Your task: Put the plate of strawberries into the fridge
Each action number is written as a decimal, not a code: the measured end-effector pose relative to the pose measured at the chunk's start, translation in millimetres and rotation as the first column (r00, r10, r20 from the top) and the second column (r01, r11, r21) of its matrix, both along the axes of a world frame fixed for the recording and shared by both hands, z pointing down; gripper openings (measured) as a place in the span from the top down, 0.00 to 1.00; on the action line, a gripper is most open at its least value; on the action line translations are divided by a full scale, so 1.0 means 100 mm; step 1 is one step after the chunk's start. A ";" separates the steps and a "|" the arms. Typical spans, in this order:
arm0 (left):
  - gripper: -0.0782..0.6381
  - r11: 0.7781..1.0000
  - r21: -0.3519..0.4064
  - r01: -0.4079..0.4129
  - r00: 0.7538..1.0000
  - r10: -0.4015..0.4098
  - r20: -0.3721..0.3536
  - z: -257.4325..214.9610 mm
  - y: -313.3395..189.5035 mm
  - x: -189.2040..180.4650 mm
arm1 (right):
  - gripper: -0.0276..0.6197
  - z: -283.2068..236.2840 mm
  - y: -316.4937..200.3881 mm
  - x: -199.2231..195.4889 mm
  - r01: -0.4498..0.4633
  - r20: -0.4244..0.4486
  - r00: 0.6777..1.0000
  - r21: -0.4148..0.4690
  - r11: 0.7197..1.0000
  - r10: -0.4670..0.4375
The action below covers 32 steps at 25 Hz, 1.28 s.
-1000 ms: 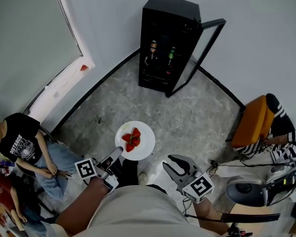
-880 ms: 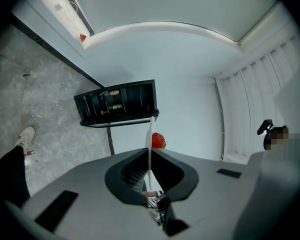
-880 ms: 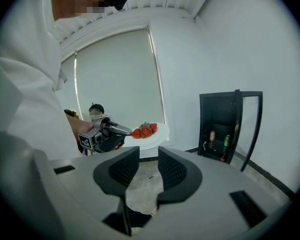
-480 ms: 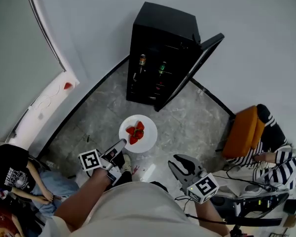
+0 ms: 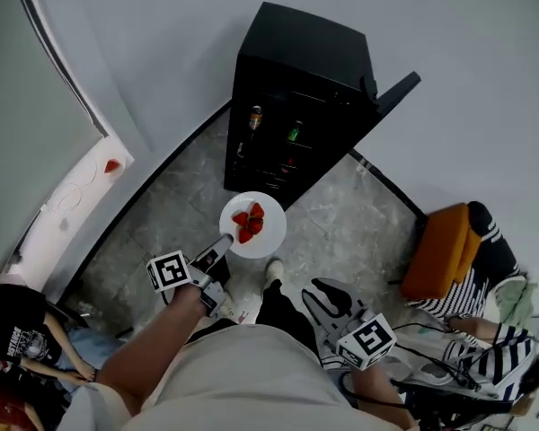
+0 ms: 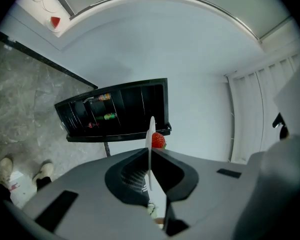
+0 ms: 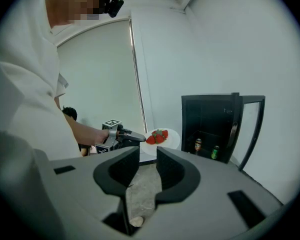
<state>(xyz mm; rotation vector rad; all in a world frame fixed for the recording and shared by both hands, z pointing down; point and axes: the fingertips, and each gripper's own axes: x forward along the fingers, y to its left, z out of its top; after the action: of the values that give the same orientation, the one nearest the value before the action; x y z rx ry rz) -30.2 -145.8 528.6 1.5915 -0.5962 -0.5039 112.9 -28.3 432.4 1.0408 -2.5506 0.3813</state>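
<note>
A white plate (image 5: pixel 268 232) carries a few red strawberries (image 5: pixel 249 222) and hangs in the air just before the black fridge (image 5: pixel 296 97). My left gripper (image 5: pixel 221 246) is shut on the plate's near rim. In the left gripper view the plate (image 6: pixel 151 149) is edge-on between the jaws, with one strawberry (image 6: pixel 158 140) showing beyond it. The fridge door (image 5: pixel 397 90) stands open to the right; bottles (image 5: pixel 254 116) sit on a shelf inside. My right gripper (image 5: pixel 322 300) is open and holds nothing, low and right of the plate. The right gripper view shows the plate (image 7: pixel 172 136) and the left gripper (image 7: pixel 140 138).
An orange chair (image 5: pixel 436 251) with a seated person in stripes (image 5: pixel 499 281) is at the right. Another seated person (image 5: pixel 18 330) is at the lower left. A white ledge (image 5: pixel 72 196) runs along the left wall. Grey marble floor (image 5: pixel 341 227) lies before the fridge.
The plate in my left gripper has come closer to the fridge, which now looms larger in view. The right gripper has stayed low and open.
</note>
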 end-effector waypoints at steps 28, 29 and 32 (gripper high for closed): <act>0.85 0.933 -0.116 0.342 0.937 -0.328 0.124 1.47 -3.25 1.16 | 0.78 0.24 -2.48 1.78 0.139 -0.104 0.984 -0.069 0.988 -0.146; 0.85 0.929 -0.123 0.350 0.934 -0.335 0.126 1.53 -3.33 1.18 | 0.78 0.24 -2.51 1.83 0.132 -0.107 0.984 -0.073 0.989 -0.139; 0.85 0.916 -0.138 0.377 0.923 -0.361 0.133 1.67 -3.59 1.23 | 0.78 0.28 -2.58 1.97 0.113 -0.113 0.986 -0.091 0.989 -0.123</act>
<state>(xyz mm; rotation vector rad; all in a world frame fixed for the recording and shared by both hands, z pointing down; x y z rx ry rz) 92.6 -505.2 695.4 1.3593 -1.0047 -0.6378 309.4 -286.1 460.4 0.8508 -2.4543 0.3799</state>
